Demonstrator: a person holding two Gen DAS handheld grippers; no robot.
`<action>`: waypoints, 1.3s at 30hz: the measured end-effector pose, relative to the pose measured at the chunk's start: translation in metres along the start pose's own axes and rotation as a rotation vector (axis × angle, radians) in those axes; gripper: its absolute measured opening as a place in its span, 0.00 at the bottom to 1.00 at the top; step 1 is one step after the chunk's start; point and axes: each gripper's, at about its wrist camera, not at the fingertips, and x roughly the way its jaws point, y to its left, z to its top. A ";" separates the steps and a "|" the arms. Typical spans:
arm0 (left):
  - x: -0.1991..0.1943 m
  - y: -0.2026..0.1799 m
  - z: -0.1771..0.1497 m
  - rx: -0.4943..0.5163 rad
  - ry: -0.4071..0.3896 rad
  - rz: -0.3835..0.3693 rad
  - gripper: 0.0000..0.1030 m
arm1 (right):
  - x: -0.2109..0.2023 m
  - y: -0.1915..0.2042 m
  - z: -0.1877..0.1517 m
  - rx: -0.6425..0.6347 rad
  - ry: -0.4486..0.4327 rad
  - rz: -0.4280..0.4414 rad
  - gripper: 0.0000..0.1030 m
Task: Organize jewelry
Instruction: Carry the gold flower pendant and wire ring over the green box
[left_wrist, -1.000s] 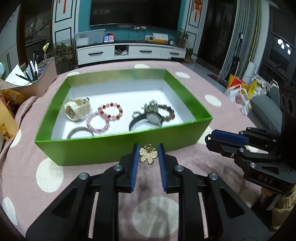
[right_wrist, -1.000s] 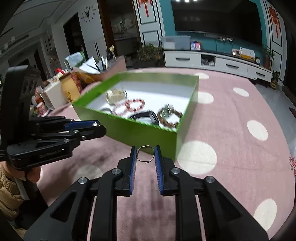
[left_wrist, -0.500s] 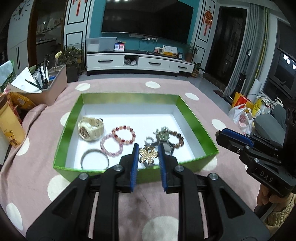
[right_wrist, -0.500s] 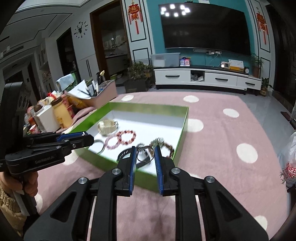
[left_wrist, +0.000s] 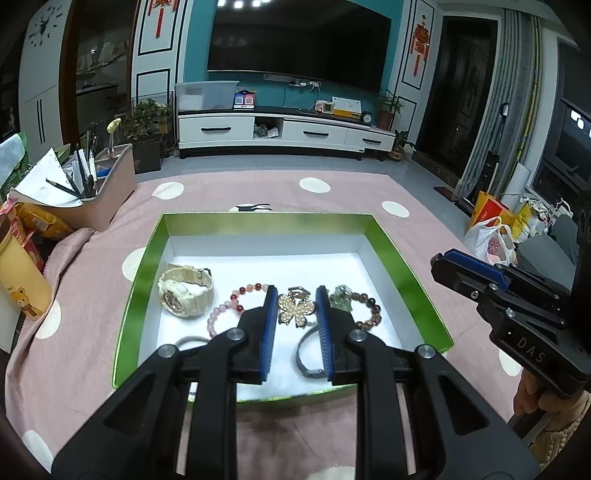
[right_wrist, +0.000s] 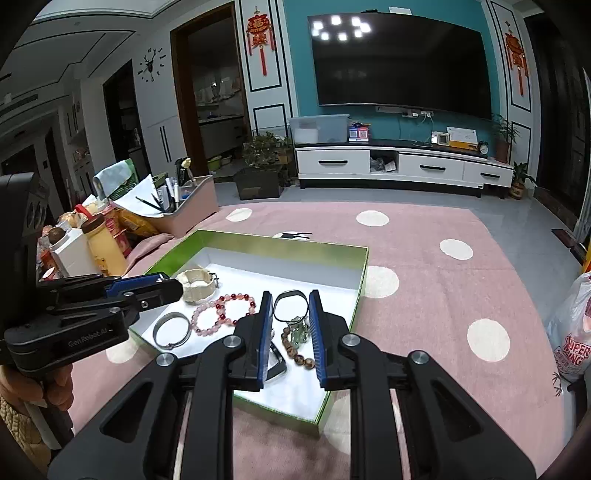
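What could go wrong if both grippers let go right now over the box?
1. The flower brooch in the left gripper hangs above the dark watch; dropped here, it may land on the watch and tangle.
2. The thin ring in the right gripper hangs over the brown bead bracelet; it could snag there.
3. Both grippers crowd the green box and may bump.
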 end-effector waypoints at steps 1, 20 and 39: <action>0.001 0.001 0.000 0.000 0.000 0.002 0.20 | 0.002 0.000 0.001 -0.001 0.000 -0.003 0.19; 0.038 0.023 0.021 -0.036 0.054 0.053 0.20 | 0.036 -0.006 0.012 0.007 0.050 -0.037 0.19; 0.068 0.029 0.024 -0.058 0.123 0.083 0.20 | 0.071 -0.009 0.027 0.008 0.104 -0.070 0.19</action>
